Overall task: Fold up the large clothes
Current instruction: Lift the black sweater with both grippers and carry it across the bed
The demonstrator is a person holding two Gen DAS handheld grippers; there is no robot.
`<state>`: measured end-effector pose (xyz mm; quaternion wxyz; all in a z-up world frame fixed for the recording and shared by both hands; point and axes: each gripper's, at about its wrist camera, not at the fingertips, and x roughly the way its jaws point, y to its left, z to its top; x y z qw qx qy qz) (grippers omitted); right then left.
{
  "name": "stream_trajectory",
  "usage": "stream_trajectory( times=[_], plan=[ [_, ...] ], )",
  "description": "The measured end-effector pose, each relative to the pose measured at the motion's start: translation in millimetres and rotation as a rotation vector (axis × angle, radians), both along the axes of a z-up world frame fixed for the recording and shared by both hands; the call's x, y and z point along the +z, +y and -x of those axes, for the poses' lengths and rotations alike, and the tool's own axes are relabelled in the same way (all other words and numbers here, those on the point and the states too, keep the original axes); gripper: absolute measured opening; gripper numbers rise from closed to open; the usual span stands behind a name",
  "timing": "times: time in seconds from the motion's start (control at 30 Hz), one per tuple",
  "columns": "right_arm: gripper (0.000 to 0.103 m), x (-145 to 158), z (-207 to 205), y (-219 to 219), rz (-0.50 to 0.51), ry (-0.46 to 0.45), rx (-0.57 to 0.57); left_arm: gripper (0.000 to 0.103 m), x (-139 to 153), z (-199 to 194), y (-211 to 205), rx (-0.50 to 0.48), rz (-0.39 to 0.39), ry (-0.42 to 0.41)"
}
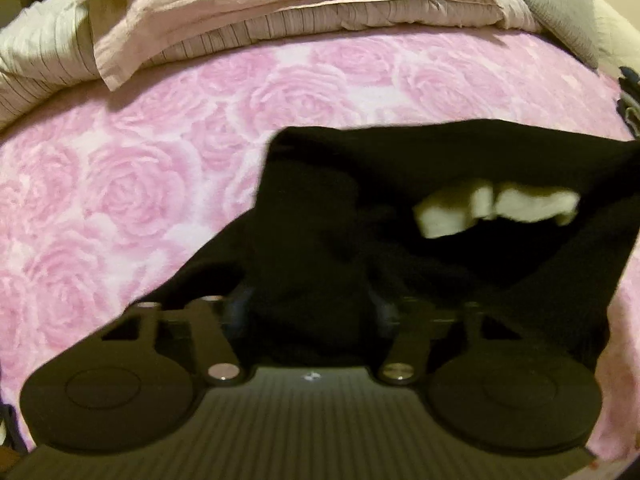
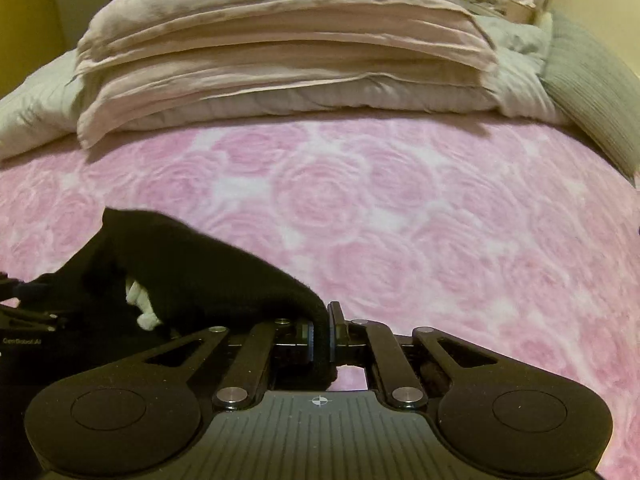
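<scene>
A black garment (image 1: 400,160) lies bunched on the pink rose bedspread (image 1: 140,180), with a white label (image 1: 496,208) showing in a fold. My left gripper (image 1: 310,308) has a thick wad of this cloth filling the gap between its jaws. The cloth drapes over the fingers and hides most of them. In the right wrist view the garment (image 2: 192,272) runs in from the left, its white label (image 2: 140,304) peeking out. My right gripper (image 2: 320,336) is shut on a rolled edge of the cloth, just above the bedspread (image 2: 440,220).
A stack of pale pink pillows and folded bedding (image 2: 280,52) lies across the far end of the bed, also seen as pillows (image 1: 280,0). A grey ribbed cushion (image 2: 592,92) leans at the far right. Bare bedspread stretches between the garment and the pillows.
</scene>
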<state>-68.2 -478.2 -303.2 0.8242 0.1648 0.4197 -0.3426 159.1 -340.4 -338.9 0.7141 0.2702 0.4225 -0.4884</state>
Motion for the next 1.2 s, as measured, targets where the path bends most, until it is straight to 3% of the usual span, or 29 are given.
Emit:
stream_trajectory(
  times=[0.03,0.13,0.3,0.57,0.83,1.03,1.2],
  plan=[
    [0.002,1,9,-3,-0.005,-0.009,-0.014,0.024,3,2,0,0.001,0.001,-0.005],
    [0.002,6,36,-10,-0.028,-0.034,-0.054,0.013,23,6,3,-0.008,0.011,-0.019],
    [0.001,40,80,-17,-0.027,-0.084,-0.071,0.009,85,17,13,-0.056,0.069,-0.105],
    [0.001,154,144,-7,0.062,-0.197,-0.021,0.008,217,58,59,-0.100,0.203,-0.231],
    [0.001,271,214,52,0.244,-0.315,-0.079,0.007,309,101,133,-0.132,0.351,-0.297],
    [0.001,321,265,136,0.354,-0.338,-0.153,0.007,347,131,205,-0.191,0.451,-0.293],
    [0.001,369,299,174,0.451,-0.354,-0.172,0.007,392,145,242,-0.207,0.527,-0.296]
  ],
)
